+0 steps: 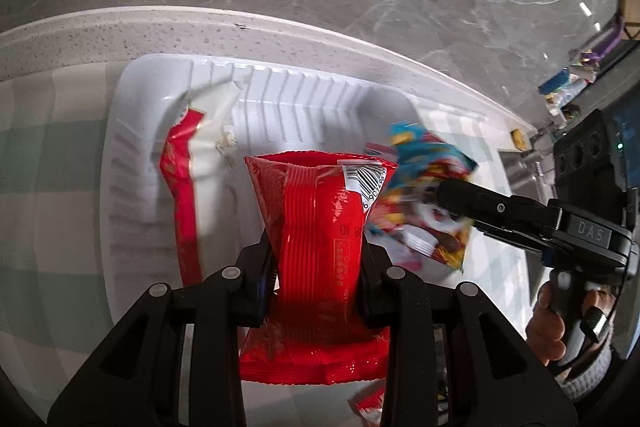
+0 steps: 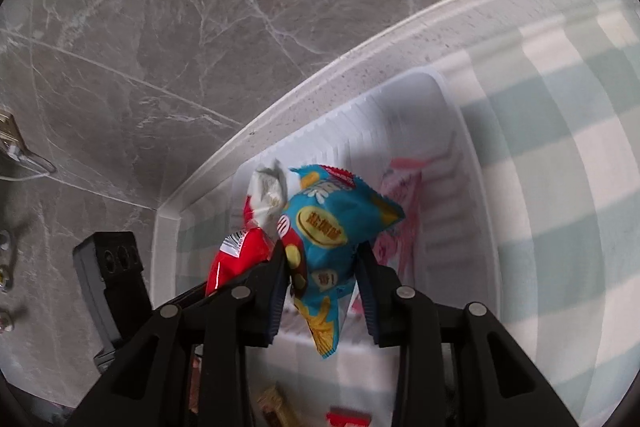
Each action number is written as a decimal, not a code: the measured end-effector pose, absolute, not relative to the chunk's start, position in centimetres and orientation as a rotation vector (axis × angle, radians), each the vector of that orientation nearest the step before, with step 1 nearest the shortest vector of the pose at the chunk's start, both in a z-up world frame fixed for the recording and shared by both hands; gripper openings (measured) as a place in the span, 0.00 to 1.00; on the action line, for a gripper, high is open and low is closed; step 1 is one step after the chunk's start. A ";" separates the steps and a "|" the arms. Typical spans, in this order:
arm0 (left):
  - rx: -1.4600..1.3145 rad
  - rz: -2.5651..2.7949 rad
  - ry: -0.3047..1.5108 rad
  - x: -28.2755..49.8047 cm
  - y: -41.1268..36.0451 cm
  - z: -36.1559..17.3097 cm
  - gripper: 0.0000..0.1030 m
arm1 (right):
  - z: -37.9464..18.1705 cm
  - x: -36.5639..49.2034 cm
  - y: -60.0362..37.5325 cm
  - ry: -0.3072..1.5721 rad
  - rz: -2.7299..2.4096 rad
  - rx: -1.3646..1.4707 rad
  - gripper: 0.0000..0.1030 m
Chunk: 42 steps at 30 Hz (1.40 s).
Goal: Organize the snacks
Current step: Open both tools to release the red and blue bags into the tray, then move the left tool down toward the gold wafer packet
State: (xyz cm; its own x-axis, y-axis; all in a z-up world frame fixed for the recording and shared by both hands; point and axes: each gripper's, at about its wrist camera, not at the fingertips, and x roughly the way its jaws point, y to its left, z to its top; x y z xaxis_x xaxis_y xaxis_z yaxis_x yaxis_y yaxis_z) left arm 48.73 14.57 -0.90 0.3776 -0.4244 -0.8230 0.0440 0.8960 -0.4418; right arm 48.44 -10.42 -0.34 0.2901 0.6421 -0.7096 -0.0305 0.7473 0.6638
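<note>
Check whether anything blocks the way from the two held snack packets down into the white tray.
Nothing visible does. The red packet and blue packet hang over the white tray; one red-and-white packet lies along its side, leaving bare floor.

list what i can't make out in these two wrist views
- Red packet, left wrist view: its front print faces away, and the left claw covers its sides.
- Pink packet in the white tray, right wrist view: motion blur and the blue packet hide most of it.
- Small snacks at the bottom edge, right wrist view: cut off and blurred.
</note>
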 end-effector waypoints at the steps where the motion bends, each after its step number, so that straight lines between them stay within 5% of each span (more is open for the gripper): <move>1: -0.365 -0.295 1.157 49.0 14.5 -1.2 0.30 | -0.4 48.6 -10.4 1.202 0.483 0.590 0.35; 5: -0.342 -0.282 1.150 49.5 14.1 -1.6 0.41 | -0.3 48.6 -10.6 1.190 0.472 0.568 0.46; 23: -0.268 -0.281 1.083 40.3 14.3 2.7 0.41 | 3.4 37.7 -15.4 1.109 0.440 0.557 0.52; 42: -0.306 -0.221 1.221 26.3 16.6 -0.4 0.42 | 0.8 25.0 -18.8 1.141 0.313 0.591 0.54</move>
State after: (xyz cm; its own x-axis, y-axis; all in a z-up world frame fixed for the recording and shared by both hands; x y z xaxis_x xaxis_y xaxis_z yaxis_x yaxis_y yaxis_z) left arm 26.29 16.60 -0.42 0.3290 -0.3284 -0.8854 0.0025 0.9379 -0.3469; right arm 24.98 -18.83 0.79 0.3963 0.5202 -0.7566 0.0615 0.8071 0.5871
